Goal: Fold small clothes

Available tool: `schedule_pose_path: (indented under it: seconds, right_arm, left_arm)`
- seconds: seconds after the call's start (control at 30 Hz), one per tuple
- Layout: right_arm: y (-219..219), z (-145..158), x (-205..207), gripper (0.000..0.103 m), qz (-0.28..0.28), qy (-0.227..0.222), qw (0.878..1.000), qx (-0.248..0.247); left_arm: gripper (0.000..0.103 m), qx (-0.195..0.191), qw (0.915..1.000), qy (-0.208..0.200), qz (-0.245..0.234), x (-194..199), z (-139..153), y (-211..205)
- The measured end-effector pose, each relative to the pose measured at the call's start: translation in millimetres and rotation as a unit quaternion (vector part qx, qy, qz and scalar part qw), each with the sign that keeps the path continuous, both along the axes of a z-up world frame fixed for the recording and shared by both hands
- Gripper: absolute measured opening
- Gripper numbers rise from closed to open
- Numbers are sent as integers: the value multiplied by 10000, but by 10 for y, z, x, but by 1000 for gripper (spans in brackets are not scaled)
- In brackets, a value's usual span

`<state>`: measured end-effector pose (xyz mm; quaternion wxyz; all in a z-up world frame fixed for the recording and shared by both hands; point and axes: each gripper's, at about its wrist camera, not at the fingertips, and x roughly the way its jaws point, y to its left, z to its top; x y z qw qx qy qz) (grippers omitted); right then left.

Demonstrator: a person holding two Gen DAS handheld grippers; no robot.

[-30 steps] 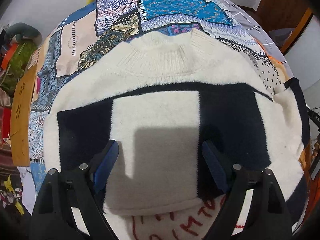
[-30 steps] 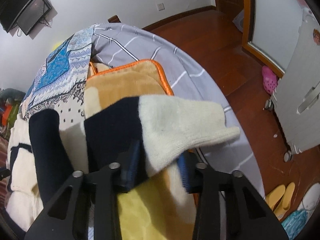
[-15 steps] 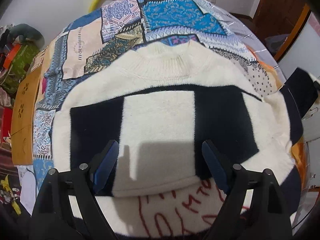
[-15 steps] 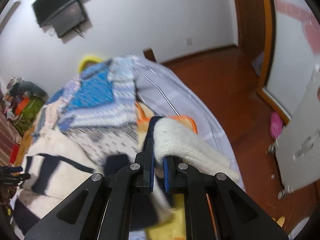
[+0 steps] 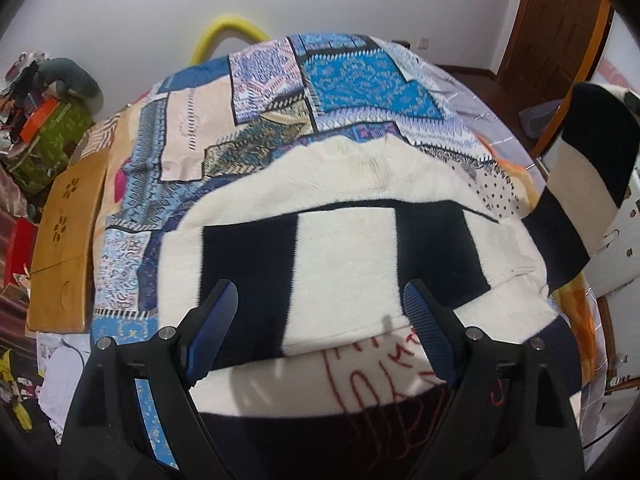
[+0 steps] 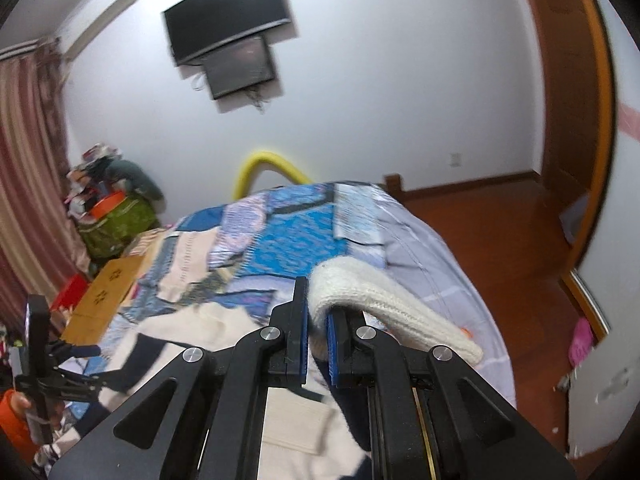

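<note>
Cream-and-navy sweater (image 5: 344,248): flat, centre frame, on patchwork bedspread (image 5: 344,76); hem cut off.
Sleeve (image 6: 384,304): pinched by right gripper (image 6: 317,320) (cuff droops right).
Left gripper (image 5: 320,320): spread, empty.

A patchwork bedspread (image 5: 344,80) covers the bed; a wooden tray (image 5: 68,236) lies at its left edge — a yellow hoop (image 6: 264,170) rises behind its far edge. Two dark screens (image 6: 228,44) hang on the wall.
</note>
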<state>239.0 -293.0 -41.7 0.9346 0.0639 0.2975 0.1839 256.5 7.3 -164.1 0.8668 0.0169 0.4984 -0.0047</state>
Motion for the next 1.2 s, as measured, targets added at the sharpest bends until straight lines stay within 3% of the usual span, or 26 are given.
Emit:
schedule_pose_path:
  seconds: [0.27,0.5,0.67,0.9,1.2]
  right_arm:
    - [814,120,72,7,609,-149,9980,-45]
    - [1551,7,86,7,1210,-52,9923,-273]
    - [2076,-264,107,7,1641,264,9850,-455]
    - [2685,-771,29,7,2185,823,9691,-790]
    - [3009,-1265,-131,9,2613,1610,9473,-918]
  left_arm:
    - [85,-183,9996,-176,137,-188,92,318]
    - [85,-361,9983,-238,394,-299,98,636]
    - [85,-300,9979,-381,425,-388,110,808]
    - [86,-329,9976,-287,534,-496,-9,1058]
    - [86,-530,9948,-116,858,-598,-172,1373]
